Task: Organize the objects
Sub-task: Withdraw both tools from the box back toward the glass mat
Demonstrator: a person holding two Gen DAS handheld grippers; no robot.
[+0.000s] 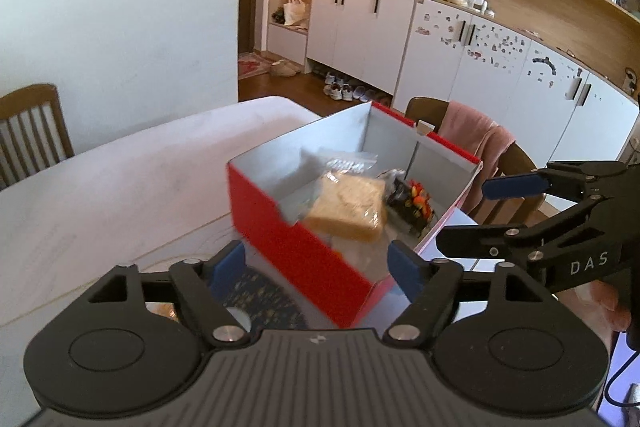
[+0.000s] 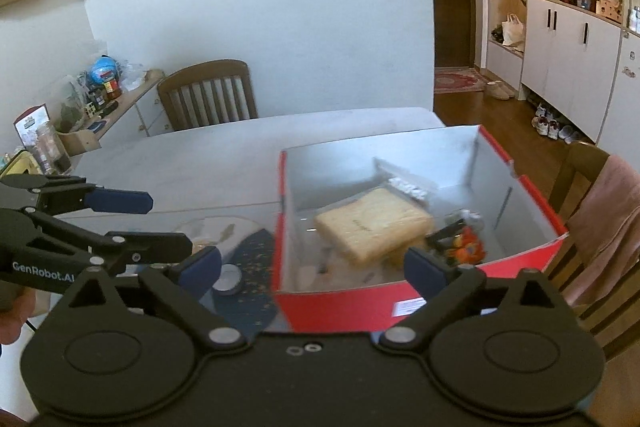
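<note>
A red box with a silver inside (image 1: pixel 296 243) (image 2: pixel 344 301) stands on the table. In it lie a bagged slice of bread (image 1: pixel 348 207) (image 2: pixel 374 223), a clear packet (image 1: pixel 348 165) (image 2: pixel 408 187) and a small dark and orange packet (image 1: pixel 416 205) (image 2: pixel 466 241). My left gripper (image 1: pixel 318 265) is open and empty at the box's near corner; it also shows in the right wrist view (image 2: pixel 160 221). My right gripper (image 2: pixel 316 267) is open and empty at the box's near wall; it also shows in the left wrist view (image 1: pixel 464 215).
A dark blue patterned plate (image 1: pixel 260 299) (image 2: pixel 252 275) with a small round lid (image 2: pixel 228 279) lies beside the box. Wooden chairs (image 1: pixel 32 131) (image 2: pixel 208 95) stand around the white table (image 1: pixel 120 195); one carries a pink cloth (image 1: pixel 476 139) (image 2: pixel 612 223).
</note>
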